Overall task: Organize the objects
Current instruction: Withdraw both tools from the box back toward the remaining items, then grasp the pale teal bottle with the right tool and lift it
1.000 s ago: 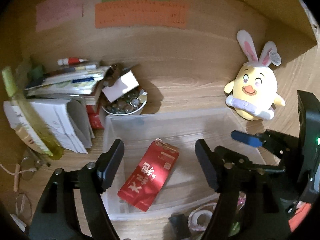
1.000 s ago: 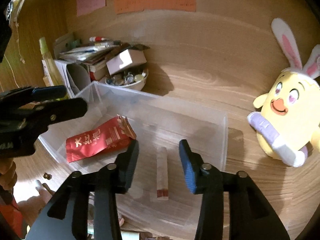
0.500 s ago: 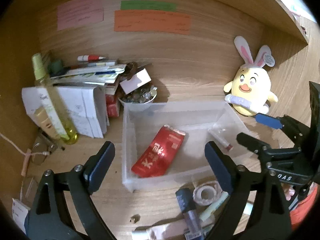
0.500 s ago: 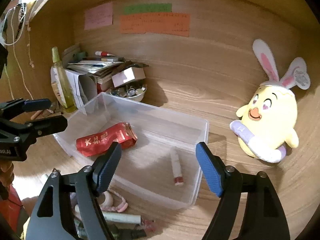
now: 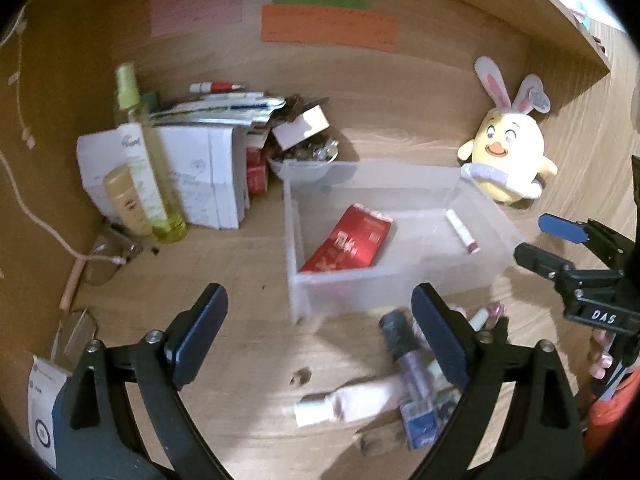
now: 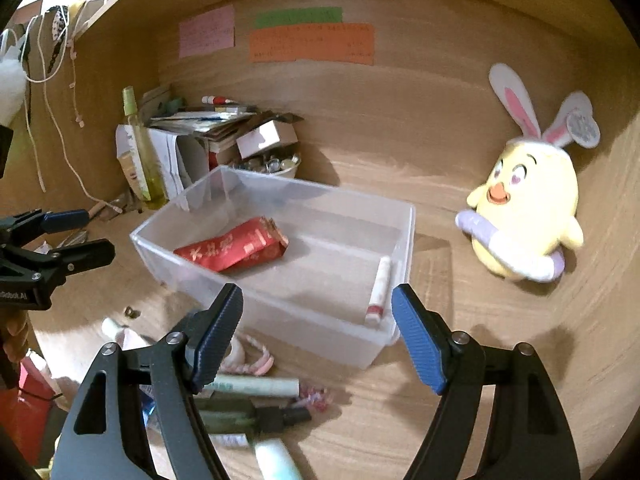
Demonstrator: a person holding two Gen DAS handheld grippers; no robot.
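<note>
Left tool: my left tool [image 5: 320, 340] stands wide with nothing between its pads. Its jaws have just been opening, and it hangs low in the frame over the loose pile, which I read as lining up the next pick.
Right tool: my right tool [image 6: 318, 332] is also spread and empty, its jaws having just been opening. It sits at the bottom of its frame, just in front of the bin's near wall.
Bin: the clear plastic bin [image 6: 280, 304] sits mid-frame on the bench [image 6: 460, 380]. It is open-topped, so things can be dropped in from above.
Already sorted: the red packet [image 6: 232, 248] lies flat at the left of the bin floor. The small white tube with a red end [image 6: 378, 292] lies along the right wall.
Still to sort: a pale green tube [image 6: 256, 386], a dark bottle [image 6: 248, 416] and a pink-white tube [image 5: 360, 398] lie on the bench in front of the bin, within easy reach, probably the next things to go in.
Not in play: the yellow bunny-eared plush [image 6: 524, 216] leans against the back panel at the right. The stack of papers and boxes [image 5: 208, 168] fills the upper left.
</note>
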